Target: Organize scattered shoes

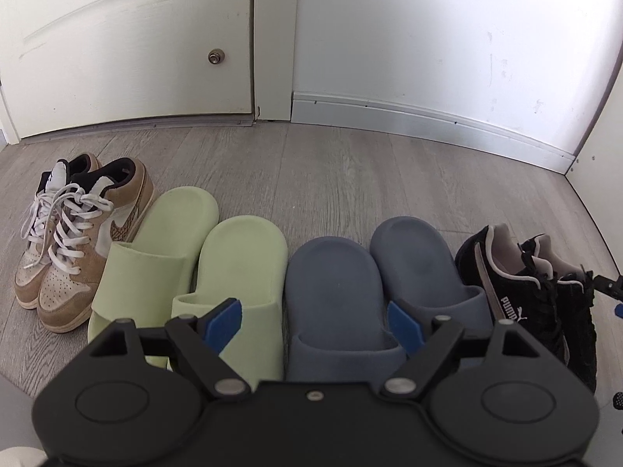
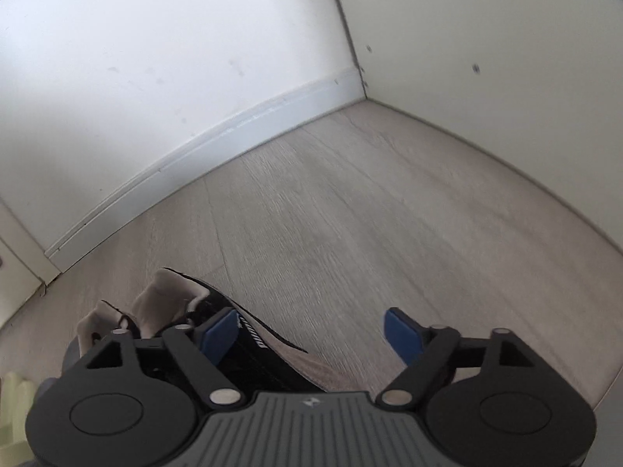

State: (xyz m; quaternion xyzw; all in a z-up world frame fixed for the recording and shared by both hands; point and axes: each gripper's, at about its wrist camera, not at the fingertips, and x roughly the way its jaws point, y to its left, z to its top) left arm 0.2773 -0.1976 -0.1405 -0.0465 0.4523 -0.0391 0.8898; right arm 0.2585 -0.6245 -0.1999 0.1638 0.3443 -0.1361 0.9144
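So the left gripper [image 1: 313,321] is hanging over the shoe row with its jaws spread wide and nothing pinched between the blue pads [image 1: 222,325]. It's looking down at the blue-grey slides [image 1: 383,272], so I'll use those as the reference for everything else. One pad sits over the nearer green slide, the other over the strap of the blue-grey pair, but neither seems to be pressing on anything.

The right gripper [image 2: 311,336] is also wide apart and empty, with just bare grey wood floor [image 2: 350,214] showing between its pads. Its left pad is right up against the black Puma sneakers [image 2: 249,350], though I can't tell if it's actually touching. The picture is a bit blurry there.

Going outward from the blue-grey slides: the pale green slides [image 1: 187,268] sit just to their left, side by side and nearly touching them. Further left of those is the tan and white pair of sneakers [image 1: 78,241] with white laces, snug against the green ones. On the other side of the blue-grey slides are the black sneakers [image 1: 537,292], close beside them and near the side wall.

All four pairs are in one line on the floor, toes toward the camera. Behind the slides there's open floor, then the white baseboard [image 1: 428,124] and wall, with a white door [image 1: 136,46] off to the back left.
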